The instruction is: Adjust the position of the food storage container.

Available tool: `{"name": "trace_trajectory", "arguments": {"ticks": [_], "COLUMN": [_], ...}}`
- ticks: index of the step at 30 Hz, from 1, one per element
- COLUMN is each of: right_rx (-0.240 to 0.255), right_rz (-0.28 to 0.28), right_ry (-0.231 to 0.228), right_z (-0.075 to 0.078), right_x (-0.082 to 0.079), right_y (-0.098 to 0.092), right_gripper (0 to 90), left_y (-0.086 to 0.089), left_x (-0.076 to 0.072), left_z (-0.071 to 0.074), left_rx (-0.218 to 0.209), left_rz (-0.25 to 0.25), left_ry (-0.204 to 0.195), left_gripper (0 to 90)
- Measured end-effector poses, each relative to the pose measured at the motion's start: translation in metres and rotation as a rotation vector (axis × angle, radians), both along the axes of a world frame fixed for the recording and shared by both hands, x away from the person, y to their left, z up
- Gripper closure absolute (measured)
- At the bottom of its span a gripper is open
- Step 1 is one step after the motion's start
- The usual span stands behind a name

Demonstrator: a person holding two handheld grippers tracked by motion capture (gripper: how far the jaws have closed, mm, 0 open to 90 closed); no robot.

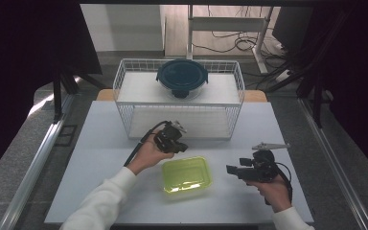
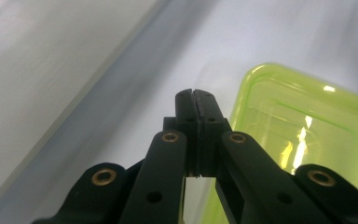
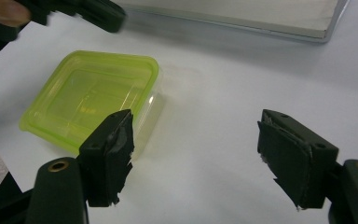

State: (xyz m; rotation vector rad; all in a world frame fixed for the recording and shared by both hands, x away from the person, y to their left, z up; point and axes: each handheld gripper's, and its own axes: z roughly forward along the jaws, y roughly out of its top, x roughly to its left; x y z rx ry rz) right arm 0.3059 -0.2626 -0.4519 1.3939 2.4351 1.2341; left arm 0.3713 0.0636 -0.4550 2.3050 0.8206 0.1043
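A yellow-green translucent plastic box (image 1: 187, 175) sits open side up, without a lid, on the white table (image 1: 100, 158). My left gripper (image 1: 181, 147) hovers just above the box's far left corner, held in a hand with a white sleeve. In the left gripper view its jaws (image 2: 196, 95) are pressed together with nothing between them, and the box (image 2: 307, 126) lies to their right. My right gripper (image 1: 230, 169) is right of the box and points at it. In the right gripper view its jaws (image 3: 196, 140) stand wide apart and empty, with the box (image 3: 88, 100) ahead on the left.
A white wire basket (image 1: 124, 96) stands at the back of the table. A round glass container with a dark blue lid (image 1: 182, 76) rests on its upper shelf. Black curtains flank the table, and cables lie on the floor behind it.
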Motion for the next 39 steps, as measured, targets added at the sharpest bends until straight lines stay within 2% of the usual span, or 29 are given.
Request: {"name": "trace_trajectory", "arguments": {"ticks": [1, 4, 8, 10, 11, 13, 14, 15, 16, 17, 19, 20, 23, 29, 34, 35, 37, 38, 39], "right_rx": [0.002, 0.003, 0.001, 0.001, 0.002, 0.005, 0.007, 0.008, 0.008, 0.006, 0.004, -0.001, -0.005, -0.008, -0.026, -0.034, -0.048, -0.066, -0.066], "right_rz": [-0.003, -0.004, -0.01, -0.011, -0.011, -0.014, -0.016, -0.017, -0.017, -0.017, -0.013, -0.008, -0.001, 0.008, 0.014, 0.019, 0.029, 0.043, 0.043], "right_ry": [-0.001, 0.0, 0.001, 0.0, 0.0, 0.0, 0.003, 0.003, 0.003, 0.005, 0.005, 0.008, 0.014, 0.02, 0.022, 0.025, 0.03, 0.052, 0.052], "right_z": [0.0, 0.0, -0.001, -0.001, -0.001, 0.0, 0.0, 0.0, 0.0, -0.001, -0.001, -0.002, -0.004, -0.004, -0.006, -0.007, -0.008, -0.01, -0.01], "right_x": [0.0, 0.001, 0.001, 0.001, 0.001, 0.001, 0.001, 0.001, 0.001, 0.001, 0.002, 0.003, 0.003, 0.003, 0.003, 0.003, 0.002, 0.002, 0.002], "right_y": [-0.001, -0.001, -0.003, -0.003, -0.004, -0.005, -0.006, -0.006, -0.006, -0.006, -0.005, -0.004, -0.003, -0.003, 0.0, 0.001, 0.004, 0.006, 0.006], "right_gripper": [26.7, 26.7, 26.6, 26.7, 26.6, 26.7, 26.6, 26.6, 26.6, 26.6, 26.5, 26.4, 26.3, 26.1, 26.2, 27.9, 37.1, 50.6, 50.6], "left_y": [0.009, 0.029, 0.063, 0.069, 0.074, 0.08, 0.085, 0.087, 0.087, 0.089, 0.092, 0.093, 0.096, 0.098, 0.1, 0.101, 0.102, 0.103, 0.103], "left_x": [-0.005, -0.019, -0.048, -0.053, -0.059, -0.067, -0.073, -0.075, -0.075, -0.078, -0.082, -0.083, -0.091, -0.093, -0.092, -0.092, -0.092, -0.092, -0.092], "left_z": [0.004, 0.01, 0.014, 0.015, 0.014, 0.013, 0.011, 0.009, 0.009, 0.008, 0.006, 0.004, -0.005, -0.014, -0.016, -0.016, -0.016, -0.016, -0.016], "left_rx": [-0.018, -0.033, -0.125, -0.131, -0.146, -0.166, -0.18, -0.193, -0.193, -0.203, -0.217, -0.224, -0.232, -0.225, -0.225, -0.224, -0.224, -0.224, -0.224], "left_rz": [0.021, 0.103, 0.203, 0.222, 0.26, 0.3, 0.349, 0.367, 0.367, 0.381, 0.398, 0.399, 0.405, 0.41, 0.424, 0.424, 0.425, 0.427, 0.427], "left_ry": [-0.003, 0.015, 0.057, 0.055, 0.049, 0.054, 0.069, 0.088, 0.088, 0.102, 0.121, 0.131, 0.172, 0.198, 0.196, 0.196, 0.196, 0.192, 0.192], "left_gripper": [90.0, 90.0, 88.0, 86.9, 84.4, 74.3, 58.1, 51.4, 47.1, 47.1, 38.7, 31.6, 26.6, 24.4, 22.0, 21.8, 21.7, 21.7, 21.7]}}
